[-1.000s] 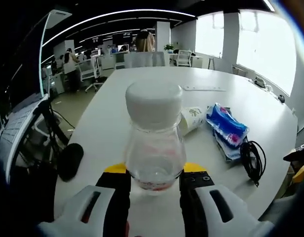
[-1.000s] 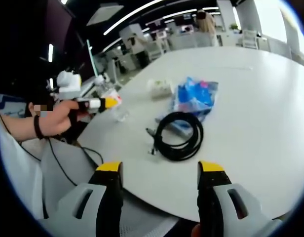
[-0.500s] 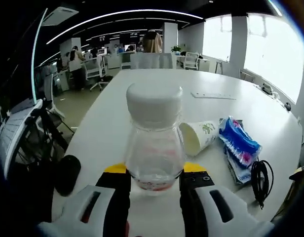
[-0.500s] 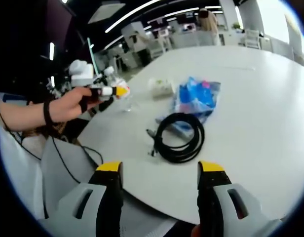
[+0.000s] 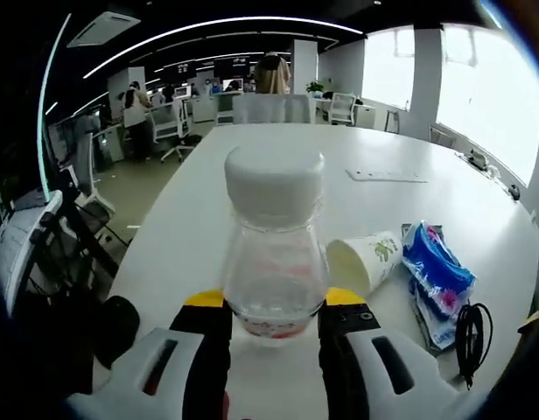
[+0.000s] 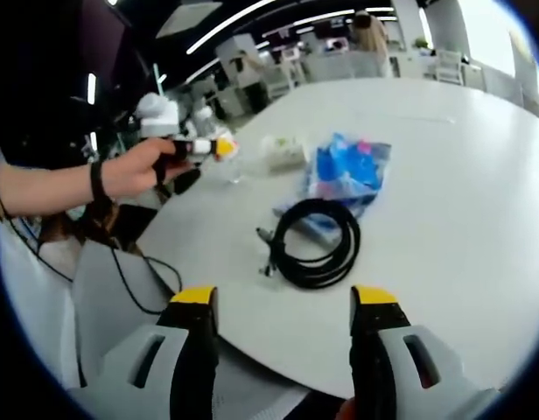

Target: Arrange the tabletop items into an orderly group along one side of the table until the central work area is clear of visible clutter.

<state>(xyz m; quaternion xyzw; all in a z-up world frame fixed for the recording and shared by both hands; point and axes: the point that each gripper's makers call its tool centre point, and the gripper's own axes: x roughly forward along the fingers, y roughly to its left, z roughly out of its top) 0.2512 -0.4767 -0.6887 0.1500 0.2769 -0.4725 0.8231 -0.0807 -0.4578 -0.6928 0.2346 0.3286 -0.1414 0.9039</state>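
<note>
A clear bottle with a broad white cap stood upright between the left claw's yellow-tipped jaws, over the near edge of the white tabletop. A white paper cup lay on its side, mouth toward the bottle. Just beside it lay a crumpled blue packet, partly over what may have been a flat wrapper. A coiled black cable lay against the packet's near end, its plug trailing aside.
</note>
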